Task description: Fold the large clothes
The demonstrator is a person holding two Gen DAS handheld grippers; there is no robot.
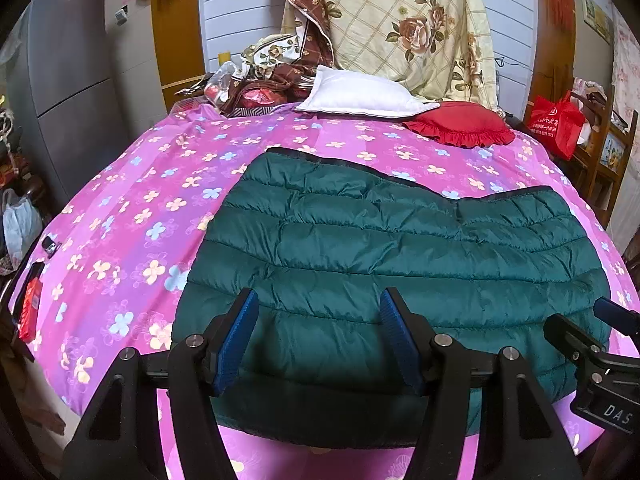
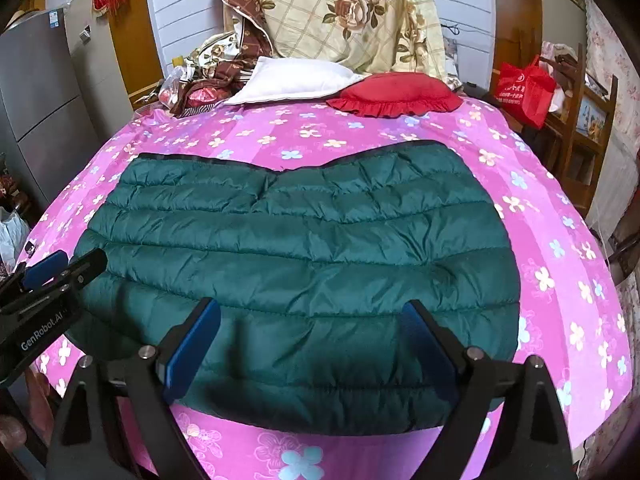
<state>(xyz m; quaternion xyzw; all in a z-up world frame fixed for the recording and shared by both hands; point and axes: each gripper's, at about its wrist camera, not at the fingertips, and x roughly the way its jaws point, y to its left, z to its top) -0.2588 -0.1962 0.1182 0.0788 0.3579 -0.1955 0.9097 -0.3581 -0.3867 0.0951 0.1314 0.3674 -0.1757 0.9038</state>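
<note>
A dark green quilted down jacket [image 1: 392, 256] lies folded flat on the pink flowered bedsheet [image 1: 132, 216], a black trim along its far edge. My left gripper [image 1: 318, 304] hovers above the jacket's near left part, blue pads wide apart, nothing between them. In the right wrist view the same jacket [image 2: 304, 248] fills the middle. My right gripper [image 2: 312, 312] is open above its near edge and holds nothing. The left gripper's side [image 2: 52, 276] shows at the left rim there, and the right gripper's tip [image 1: 612, 316] shows at the right rim of the left wrist view.
A white pillow [image 1: 360, 94] and a red frilled cushion [image 1: 460, 124] lie at the bed's head, below a hanging floral quilt [image 1: 416, 28]. A grey fridge [image 1: 60, 80] stands left. A red bag [image 1: 556, 124] hangs on a wooden rack at the right. A red-black object [image 1: 30, 304] lies at the bed's left edge.
</note>
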